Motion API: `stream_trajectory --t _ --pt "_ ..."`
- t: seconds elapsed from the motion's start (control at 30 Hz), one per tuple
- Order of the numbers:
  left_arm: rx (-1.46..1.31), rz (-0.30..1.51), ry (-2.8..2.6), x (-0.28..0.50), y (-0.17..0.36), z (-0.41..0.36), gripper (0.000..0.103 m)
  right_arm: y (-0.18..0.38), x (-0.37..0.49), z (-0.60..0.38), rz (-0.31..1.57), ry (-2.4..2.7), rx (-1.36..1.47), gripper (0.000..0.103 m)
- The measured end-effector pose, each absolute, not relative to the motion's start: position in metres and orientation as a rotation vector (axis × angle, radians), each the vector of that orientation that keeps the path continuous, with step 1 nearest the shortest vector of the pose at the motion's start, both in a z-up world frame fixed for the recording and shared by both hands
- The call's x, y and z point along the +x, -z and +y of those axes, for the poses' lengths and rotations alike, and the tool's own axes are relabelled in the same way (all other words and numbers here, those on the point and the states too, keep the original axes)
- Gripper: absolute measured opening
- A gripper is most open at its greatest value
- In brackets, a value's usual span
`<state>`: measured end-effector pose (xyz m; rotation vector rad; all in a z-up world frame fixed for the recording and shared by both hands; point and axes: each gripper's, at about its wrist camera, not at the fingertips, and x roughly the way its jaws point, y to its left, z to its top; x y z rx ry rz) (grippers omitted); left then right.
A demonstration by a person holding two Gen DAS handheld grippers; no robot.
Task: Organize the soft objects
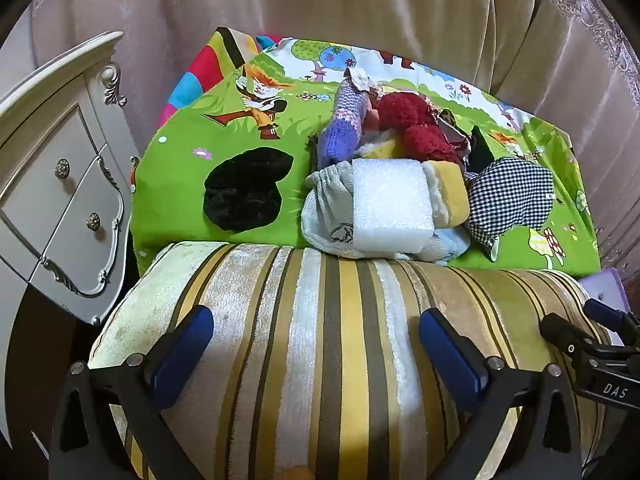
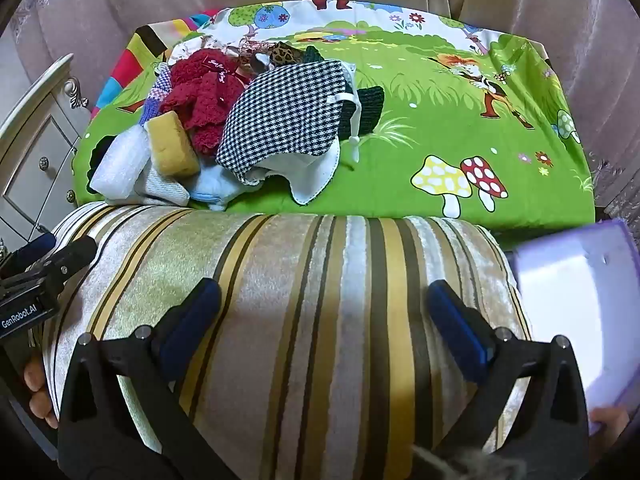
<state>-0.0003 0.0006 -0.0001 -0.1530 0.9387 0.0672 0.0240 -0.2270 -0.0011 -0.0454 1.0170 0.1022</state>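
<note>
A heap of soft things lies on a green cartoon sheet (image 1: pixel 248 128): a white foam block (image 1: pixel 390 204), a yellow sponge (image 1: pixel 450 192), a red knit (image 1: pixel 416 124), a purple striped knit (image 1: pixel 344 124), a checked cloth (image 1: pixel 508 196) and a grey pouch (image 1: pixel 326 204). A black fuzzy piece (image 1: pixel 244 188) lies apart to the left. The heap also shows in the right wrist view, with the checked cloth (image 2: pixel 288 108) and red knit (image 2: pixel 200 96) on top. My left gripper (image 1: pixel 316 344) and right gripper (image 2: pixel 324 320) are open and empty above a striped cushion (image 1: pixel 320 320).
A white dresser (image 1: pixel 60 184) with drawers stands at the left. Pale curtains (image 1: pixel 320 8) hang behind the sheet. A lilac sheet or folder (image 2: pixel 580 304) lies at the right of the cushion (image 2: pixel 320 264). The sheet's right half (image 2: pixel 460 100) is bare.
</note>
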Motion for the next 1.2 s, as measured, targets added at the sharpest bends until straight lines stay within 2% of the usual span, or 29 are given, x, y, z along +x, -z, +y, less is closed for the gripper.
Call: stream_trajectory --t 1.2 --pt "-0.15 0.937 -0.087 0.0004 0.0003 0.0005 0.103 0.0008 0.0216 -0.2266 0.991 -0.106 -0.04 0.103"
